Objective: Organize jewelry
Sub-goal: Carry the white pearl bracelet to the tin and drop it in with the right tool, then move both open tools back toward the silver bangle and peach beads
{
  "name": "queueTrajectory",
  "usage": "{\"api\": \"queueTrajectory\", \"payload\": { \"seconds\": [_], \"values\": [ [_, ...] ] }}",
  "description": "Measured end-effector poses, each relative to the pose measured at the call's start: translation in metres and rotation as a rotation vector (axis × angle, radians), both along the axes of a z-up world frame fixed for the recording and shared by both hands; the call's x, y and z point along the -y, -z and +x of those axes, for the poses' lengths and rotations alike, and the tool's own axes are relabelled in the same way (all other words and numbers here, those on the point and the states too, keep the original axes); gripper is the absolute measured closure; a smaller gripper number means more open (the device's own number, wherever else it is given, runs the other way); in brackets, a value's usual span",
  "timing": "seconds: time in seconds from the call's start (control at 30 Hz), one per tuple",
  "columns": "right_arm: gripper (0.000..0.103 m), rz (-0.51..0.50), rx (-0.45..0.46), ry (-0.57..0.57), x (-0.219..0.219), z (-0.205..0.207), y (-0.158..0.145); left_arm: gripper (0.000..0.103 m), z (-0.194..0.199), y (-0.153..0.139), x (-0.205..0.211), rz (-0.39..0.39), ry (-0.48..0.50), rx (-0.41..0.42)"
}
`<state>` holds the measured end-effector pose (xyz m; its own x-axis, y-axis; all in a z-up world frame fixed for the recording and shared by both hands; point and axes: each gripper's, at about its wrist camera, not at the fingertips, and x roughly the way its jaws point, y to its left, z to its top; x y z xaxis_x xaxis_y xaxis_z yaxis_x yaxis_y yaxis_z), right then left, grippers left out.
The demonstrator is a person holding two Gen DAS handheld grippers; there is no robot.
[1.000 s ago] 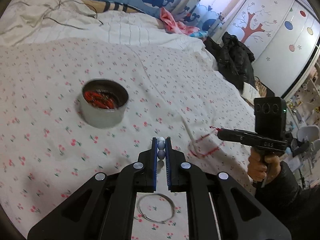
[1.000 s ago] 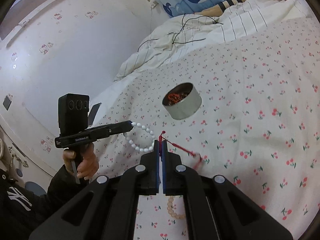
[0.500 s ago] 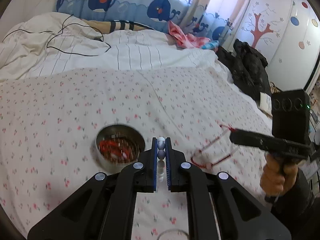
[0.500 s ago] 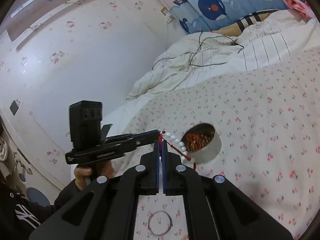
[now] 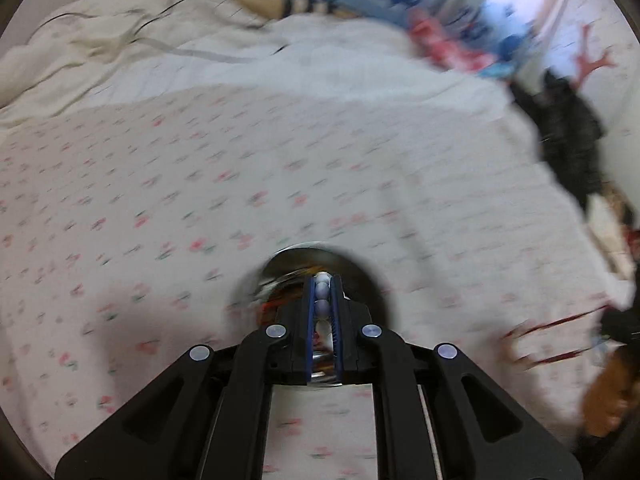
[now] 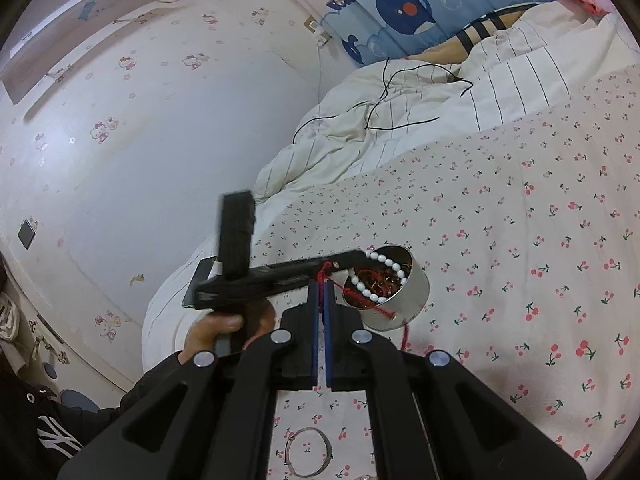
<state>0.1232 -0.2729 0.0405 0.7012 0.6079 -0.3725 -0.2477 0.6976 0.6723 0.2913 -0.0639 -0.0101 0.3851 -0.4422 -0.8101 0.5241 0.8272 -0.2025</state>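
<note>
White beads [image 6: 380, 276] on their bracelet hung from the left gripper [image 6: 362, 256], clamped between its pads, directly over the open metal tin [image 6: 404, 300] on the cherry-print bed [image 6: 540, 240]. The right gripper [image 6: 321, 288], nearer, was closed on a red cord [image 6: 376, 306] trailing across the tin's near rim. A thin metal bangle [image 6: 308, 456] lay on the bed nearer still.

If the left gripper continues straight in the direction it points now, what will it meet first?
Most likely the metal tin: the left gripper, shut on the white bead bracelet, points down into its open mouth. Depth is blurred, so this is a judgement.
</note>
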Motion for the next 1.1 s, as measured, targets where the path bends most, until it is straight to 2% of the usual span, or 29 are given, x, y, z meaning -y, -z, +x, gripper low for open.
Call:
{"api": "queueTrajectory", "payload": {
  "seconds": [0.03, 0.07, 0.1, 0.13, 0.2, 0.33, 0.4, 0.53, 0.63, 0.73, 0.8, 0.87, 0.93, 1.03, 1.1],
  "values": [
    [0.1, -0.001, -0.001, -0.001, -0.001, 0.0, 0.0, 0.094, 0.001, 0.003, -0.002, 0.029, -0.02, 0.0],
    [0.1, -0.003, -0.002, -0.002, -0.002, 0.001, 0.001, 0.087, 0.002, 0.003, -0.005, 0.045, -0.038, -0.001],
    [0.1, -0.005, -0.003, -0.003, -0.003, 0.002, 0.0, 0.077, 0.003, 0.0, -0.009, 0.046, -0.049, 0.0],
    [0.1, -0.007, -0.003, -0.004, -0.004, 0.002, 0.0, 0.071, 0.002, -0.004, -0.015, 0.038, -0.064, 0.01],
    [0.1, -0.006, -0.003, -0.01, -0.007, 0.005, 0.0, 0.048, -0.002, -0.015, -0.027, 0.013, -0.101, 0.039],
    [0.1, 0.011, 0.004, -0.028, -0.017, 0.022, -0.007, 0.042, -0.015, -0.029, -0.06, -0.058, -0.179, 0.033],
    [0.1, 0.015, 0.019, -0.046, -0.027, 0.036, -0.015, 0.034, -0.026, -0.029, -0.08, -0.1, -0.242, 0.021],
    [0.1, 0.012, 0.031, -0.082, -0.052, 0.062, -0.021, 0.033, -0.034, -0.023, -0.104, -0.153, -0.314, -0.026],
    [0.1, 0.034, 0.004, -0.111, -0.069, 0.083, -0.012, 0.033, -0.027, -0.018, -0.112, -0.182, -0.339, -0.056],
    [0.1, -0.096, -0.065, -0.057, -0.08, 0.104, 0.008, 0.033, -0.027, -0.015, -0.111, -0.165, -0.331, -0.061],
    [0.1, -0.267, -0.141, 0.019, -0.084, 0.118, 0.03, 0.033, -0.027, -0.017, -0.106, -0.141, -0.324, -0.048],
    [0.1, -0.399, -0.191, 0.057, -0.087, 0.126, 0.047, 0.033, -0.029, -0.017, -0.103, -0.139, -0.307, -0.049],
    [0.1, -0.489, -0.2, 0.09, -0.088, 0.127, 0.057, 0.033, -0.031, -0.019, -0.101, -0.132, -0.298, -0.043],
    [0.1, -0.564, -0.191, 0.157, -0.082, 0.125, 0.059, 0.033, -0.033, -0.02, -0.1, -0.127, -0.287, -0.038],
    [0.1, -0.55, -0.195, 0.162, -0.075, 0.124, 0.061, 0.032, -0.034, -0.02, -0.098, -0.129, -0.281, -0.042]
  ]
}}
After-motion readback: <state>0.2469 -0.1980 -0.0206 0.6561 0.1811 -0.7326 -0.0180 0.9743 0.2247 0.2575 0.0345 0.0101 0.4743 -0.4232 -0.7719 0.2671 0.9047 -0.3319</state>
